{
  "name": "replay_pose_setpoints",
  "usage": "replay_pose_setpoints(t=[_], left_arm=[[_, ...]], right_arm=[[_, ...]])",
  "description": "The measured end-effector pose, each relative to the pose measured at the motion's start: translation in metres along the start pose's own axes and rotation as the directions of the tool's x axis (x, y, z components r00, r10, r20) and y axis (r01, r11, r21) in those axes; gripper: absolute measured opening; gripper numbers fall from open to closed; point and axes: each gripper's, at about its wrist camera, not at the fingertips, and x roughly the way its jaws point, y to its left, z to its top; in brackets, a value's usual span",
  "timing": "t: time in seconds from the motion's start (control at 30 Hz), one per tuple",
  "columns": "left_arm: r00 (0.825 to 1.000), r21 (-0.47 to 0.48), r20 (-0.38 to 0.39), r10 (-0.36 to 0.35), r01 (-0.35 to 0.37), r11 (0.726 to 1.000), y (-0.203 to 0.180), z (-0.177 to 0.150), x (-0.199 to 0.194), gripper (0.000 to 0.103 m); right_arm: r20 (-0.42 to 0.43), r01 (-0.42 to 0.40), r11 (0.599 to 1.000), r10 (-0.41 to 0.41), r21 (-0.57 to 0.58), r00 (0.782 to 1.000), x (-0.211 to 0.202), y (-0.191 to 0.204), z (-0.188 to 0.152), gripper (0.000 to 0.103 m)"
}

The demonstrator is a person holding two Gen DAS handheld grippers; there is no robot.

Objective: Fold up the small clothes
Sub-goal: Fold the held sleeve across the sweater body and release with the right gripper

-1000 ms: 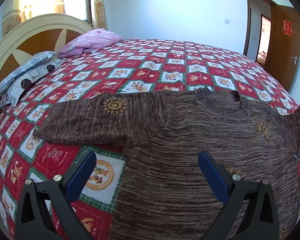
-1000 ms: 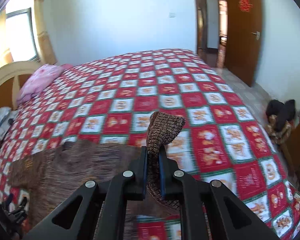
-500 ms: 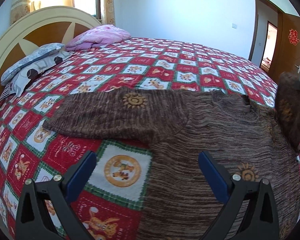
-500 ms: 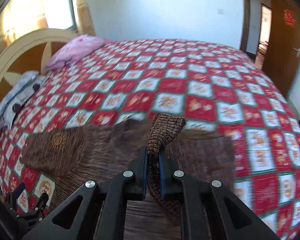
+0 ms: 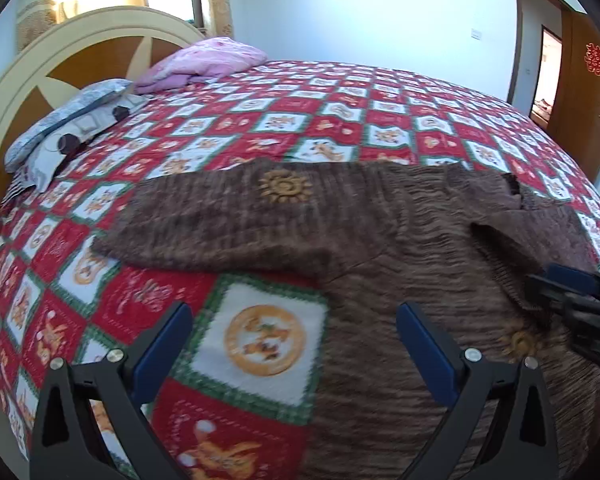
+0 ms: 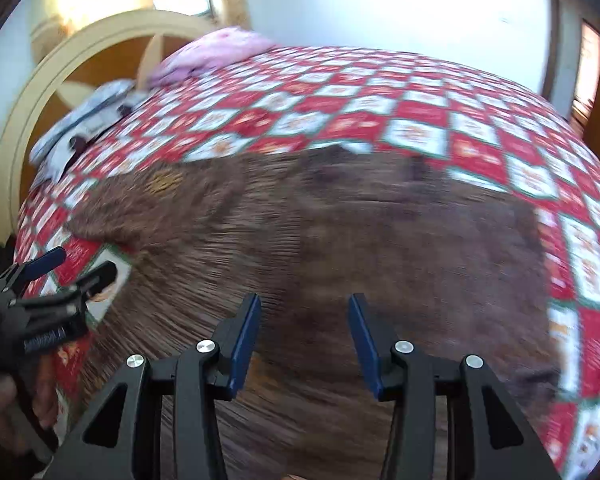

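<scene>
A brown knitted sweater [image 5: 380, 240] with gold sun motifs lies flat on the red and white patchwork quilt [image 5: 340, 120]. Its left sleeve [image 5: 228, 216] stretches out to the side. The right sleeve [image 5: 540, 232] lies folded in over the body. My left gripper [image 5: 294, 320] stands open over the sweater's left edge, one finger above quilt, the other above knit. My right gripper [image 6: 304, 304] hovers just above the sweater's body [image 6: 340, 240]; its jaws are opening and nothing is between them. It shows at the right edge of the left wrist view [image 5: 568, 280].
A cream and wood headboard [image 5: 60, 64] stands at the left. A pink pillow [image 5: 204, 62] and a grey patterned pillow [image 5: 68, 120] lie before it. A wooden door [image 5: 588, 80] is at the right. A person's hand [image 6: 4, 400] holds the left gripper [image 6: 82, 263].
The right gripper carried the sleeve cuff down and across onto the sweater's body, then its jaws came apart and the cuff left them. The left gripper stayed open and barely shifted.
</scene>
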Motion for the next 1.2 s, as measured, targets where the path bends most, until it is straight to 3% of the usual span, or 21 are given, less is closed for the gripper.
replay_pose_setpoints(t=[0.17, 0.37, 0.47, 0.53, 0.6, 0.73, 0.8, 0.9, 1.0, 1.03, 1.07, 1.13, 1.2], left_arm=[[0.996, 0.042, 0.002, -0.088, 0.088, 0.995, -0.039, 0.014, -0.004, 0.103], [0.998, 0.145, -0.006, -0.07, 0.07, 0.987, -0.099, 0.02, 0.007, 0.103], [1.0, 0.23, 0.013, 0.006, -0.009, 0.973, -0.129, 0.022, 0.023, 0.103], [0.998, 0.283, 0.035, 0.058, -0.066, 0.957, -0.143, 0.022, 0.036, 0.103], [0.991, 0.334, 0.045, 0.122, -0.13, 0.934, -0.153, 0.021, 0.053, 0.103], [0.982, 0.372, 0.091, 0.164, -0.187, 0.909, -0.16, 0.032, 0.058, 0.103], [0.977, 0.392, 0.117, 0.179, -0.211, 0.896, -0.165, 0.038, 0.061, 0.103], [0.985, 0.336, 0.106, 0.139, -0.167, 0.927, -0.155, 0.049, 0.061, 0.102], [1.0, 0.334, 0.002, -0.019, 0.017, 0.942, -0.154, 0.056, 0.063, 0.077], [0.998, 0.319, -0.035, -0.06, 0.068, 0.945, -0.152, 0.058, 0.065, 0.06], [0.99, 0.287, -0.069, -0.121, 0.136, 0.948, -0.148, 0.058, 0.065, 0.055], [0.973, 0.231, -0.109, -0.202, 0.222, 0.947, -0.141, 0.056, 0.068, 0.055], [0.963, 0.214, -0.13, -0.238, 0.261, 0.941, -0.142, 0.051, 0.073, 0.055]], right_arm=[[0.028, 0.167, 0.984, -0.169, 0.062, 0.985, -0.029, -0.064, -0.018, 0.048], [0.045, 0.25, 0.955, -0.26, 0.161, 0.964, -0.036, -0.125, -0.028, 0.048], [0.03, 0.255, 0.952, -0.264, 0.169, 0.964, -0.023, -0.137, -0.027, 0.046], [-0.032, 0.23, 0.96, -0.227, 0.161, 0.973, -0.01, -0.141, -0.033, 0.033], [-0.11, 0.223, 0.961, -0.207, 0.161, 0.972, 0.002, -0.143, -0.042, 0.029], [-0.117, 0.262, 0.963, -0.254, 0.057, 0.96, -0.006, -0.129, -0.041, 0.029], [-0.081, 0.253, 0.966, -0.248, 0.056, 0.965, -0.015, -0.126, -0.032, 0.029], [-0.01, 0.225, 0.972, -0.225, 0.069, 0.974, -0.022, -0.127, -0.015, 0.032], [0.026, 0.264, 0.956, -0.269, 0.126, 0.963, -0.013, -0.133, 0.0, 0.042], [0.026, 0.268, 0.951, -0.275, 0.153, 0.961, -0.01, -0.134, 0.0, 0.042], [0.028, 0.262, 0.95, -0.27, 0.168, 0.962, -0.008, -0.133, 0.0, 0.042], [0.041, 0.242, 0.952, -0.254, 0.185, 0.966, -0.001, -0.128, -0.008, 0.043], [0.039, 0.249, 0.954, -0.259, 0.166, 0.965, 0.008, -0.121, -0.02, 0.043]])
